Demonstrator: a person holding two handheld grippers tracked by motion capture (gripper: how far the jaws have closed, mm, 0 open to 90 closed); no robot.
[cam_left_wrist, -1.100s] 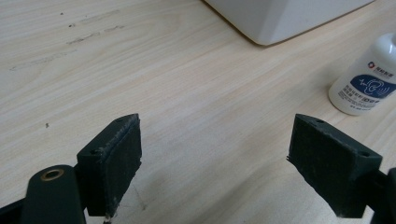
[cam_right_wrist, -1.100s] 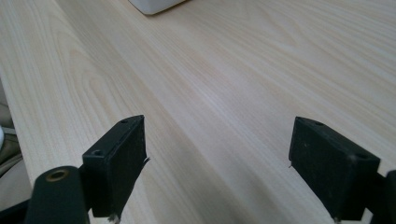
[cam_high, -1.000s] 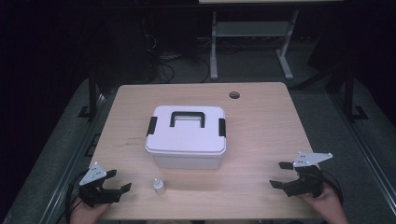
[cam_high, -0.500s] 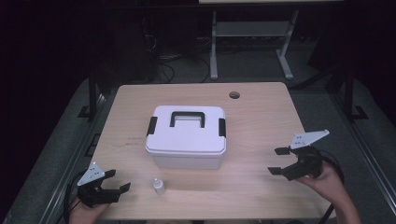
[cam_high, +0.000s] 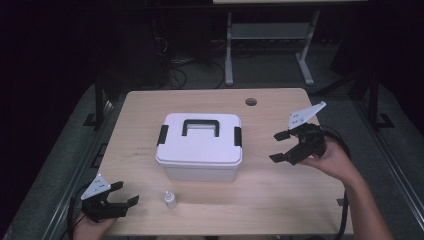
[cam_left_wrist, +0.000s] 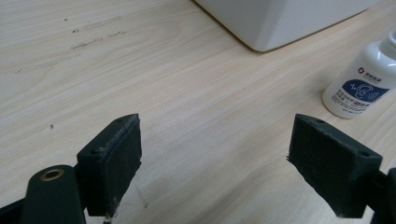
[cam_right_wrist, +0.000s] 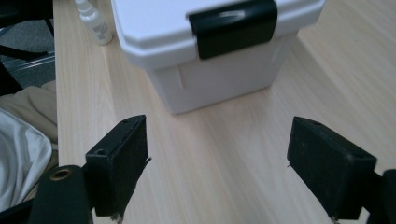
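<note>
A white storage box (cam_high: 200, 146) with a closed lid stands in the middle of the desk (cam_high: 280, 195), its long axis running from the left edge to the right edge. A black carry handle (cam_high: 201, 125) lies flat in the lid along the same axis, on the half of the lid toward the far edge. One black latch (cam_high: 237, 136) sits on the box's right end and another (cam_high: 162, 134) on its left end; both lie down against the box.

The right tool (cam_high: 281, 146) is held above the desk just off the box's right end, apart from it, and points toward that end. Its jaws are spread wide with nothing between them. In the right gripper view the right-end latch (cam_right_wrist: 232, 26) lies straight ahead of the spread jaws, with bare wood between the jaws and the box (cam_right_wrist: 219, 79).

The left tool (cam_high: 124, 194) is at the near left corner of the desk, low over the edge, pointing toward the right edge. Its jaws are likewise spread and empty. A small white bottle (cam_high: 170, 199) stands upright near the near edge, in front of the box and apart from it, to the right of the left tool. In the left gripper view the bottle (cam_left_wrist: 362, 86) with its blue label stands beyond the right-hand jaw, not touched, and a corner of the box (cam_left_wrist: 280, 21) shows farther off.

A round hole (cam_high: 250, 102) is in the desk near the far edge, toward the right corner.
</note>
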